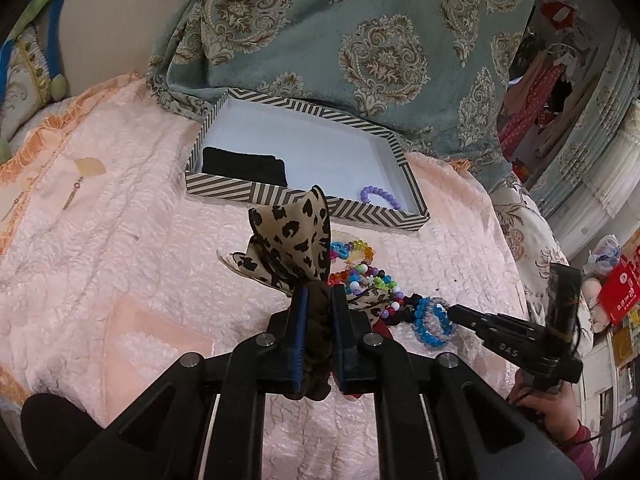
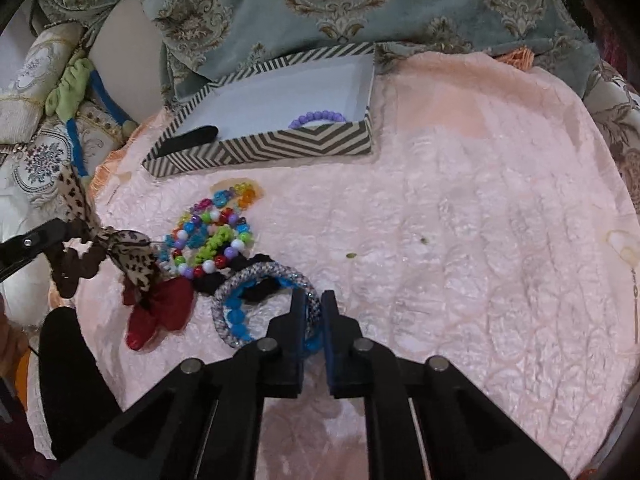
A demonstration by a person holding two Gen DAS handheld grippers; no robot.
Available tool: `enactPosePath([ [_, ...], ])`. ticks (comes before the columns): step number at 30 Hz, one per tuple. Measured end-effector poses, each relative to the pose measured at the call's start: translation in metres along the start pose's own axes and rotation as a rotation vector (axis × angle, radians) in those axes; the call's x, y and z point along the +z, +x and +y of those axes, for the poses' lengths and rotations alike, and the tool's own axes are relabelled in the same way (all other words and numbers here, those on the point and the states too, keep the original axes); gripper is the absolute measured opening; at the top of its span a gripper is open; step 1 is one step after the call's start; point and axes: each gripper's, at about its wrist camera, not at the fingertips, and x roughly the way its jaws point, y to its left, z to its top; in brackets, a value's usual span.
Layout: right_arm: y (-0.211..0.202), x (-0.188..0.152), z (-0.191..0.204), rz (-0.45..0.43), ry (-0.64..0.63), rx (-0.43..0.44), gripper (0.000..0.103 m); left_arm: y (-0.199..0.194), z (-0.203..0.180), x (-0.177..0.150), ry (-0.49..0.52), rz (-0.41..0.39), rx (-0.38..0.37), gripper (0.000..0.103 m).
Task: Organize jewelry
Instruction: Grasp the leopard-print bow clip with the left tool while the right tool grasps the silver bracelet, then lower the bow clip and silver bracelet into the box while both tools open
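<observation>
My left gripper [image 1: 319, 292] is shut on a leopard-print bow scrunchie [image 1: 292, 240] and holds it above the pink bedspread; the scrunchie also shows at the left of the right wrist view [image 2: 132, 258]. My right gripper [image 2: 311, 300] is shut on the rim of a blue and silver bracelet [image 2: 236, 312], also seen in the left wrist view [image 1: 430, 320]. A pile of coloured bead bracelets [image 2: 212, 236] lies beside it, with a red bow [image 2: 160, 312]. The striped box [image 2: 260, 148] holds a purple bead bracelet [image 2: 316, 118] and a black band [image 2: 188, 140].
A teal patterned cushion [image 1: 360, 40] stands right behind the box. Embroidered pillows [image 2: 36, 92] lie at the left. An earring [image 2: 636, 300] lies on the pink bedspread [image 2: 480, 200] at the far right. Shelves and clothes [image 1: 560, 92] stand beyond the bed.
</observation>
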Motion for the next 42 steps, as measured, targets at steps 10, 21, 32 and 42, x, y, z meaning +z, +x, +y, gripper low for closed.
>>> enactPosePath([
  [10,-0.053,0.018,0.018,-0.107,-0.002,0.059,0.007,-0.019,-0.003,0.011,-0.006,-0.045,-0.027,0.000],
  [21,-0.052,0.051,0.042,-0.137,-0.031,0.071,0.007,-0.027,-0.010,0.045,0.033,-0.098,-0.009,0.000],
  [32,-0.029,0.098,0.039,-0.148,-0.042,0.035,0.007,0.008,-0.017,0.098,0.076,-0.113,0.046,0.000],
  [42,0.022,0.143,0.028,-0.105,-0.041,0.003,0.007,0.065,-0.001,0.146,0.064,-0.067,0.084,0.000],
])
